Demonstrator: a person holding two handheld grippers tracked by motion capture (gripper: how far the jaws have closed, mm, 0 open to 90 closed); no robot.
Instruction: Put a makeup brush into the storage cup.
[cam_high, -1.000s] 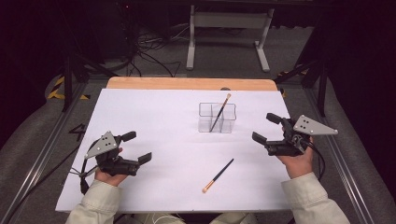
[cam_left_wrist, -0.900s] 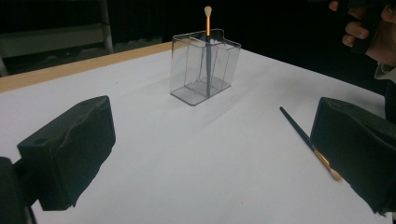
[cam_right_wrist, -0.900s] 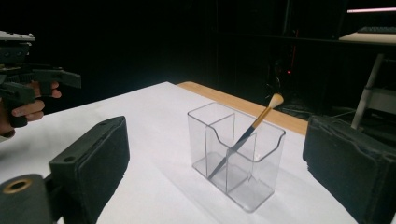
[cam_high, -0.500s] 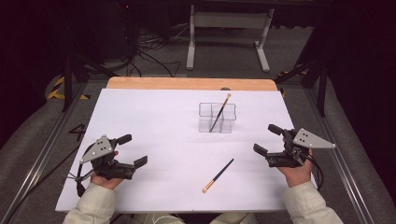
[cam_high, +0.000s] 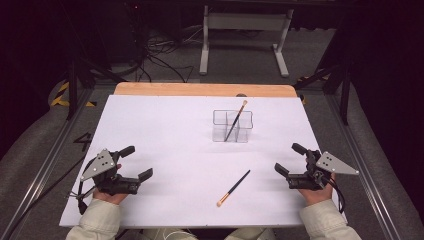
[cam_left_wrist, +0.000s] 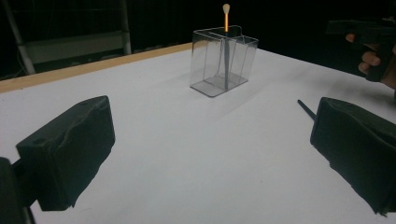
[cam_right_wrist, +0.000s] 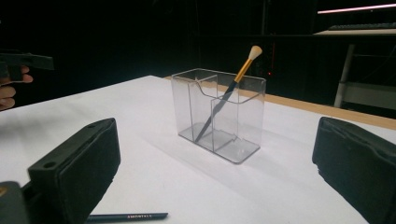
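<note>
Lying flat on the white table (cam_high: 165, 130), a loose brush (cam_high: 233, 188) sits between the two grippers, nearer the right gripper (cam_high: 291, 160) and just left of it. Both that one and the left gripper (cam_high: 137, 162) rest low near the table's near edge, jaws spread wide, grasping nothing. Ahead of them stands a clear box (cam_high: 232, 126) with a second brush (cam_right_wrist: 228, 94) leaning inside, nothing blocking the way.

Glossy clear-plastic organizer (cam_right_wrist: 218, 116) on a matt white tabletop (cam_high: 165, 135) with a wood edge.
</note>
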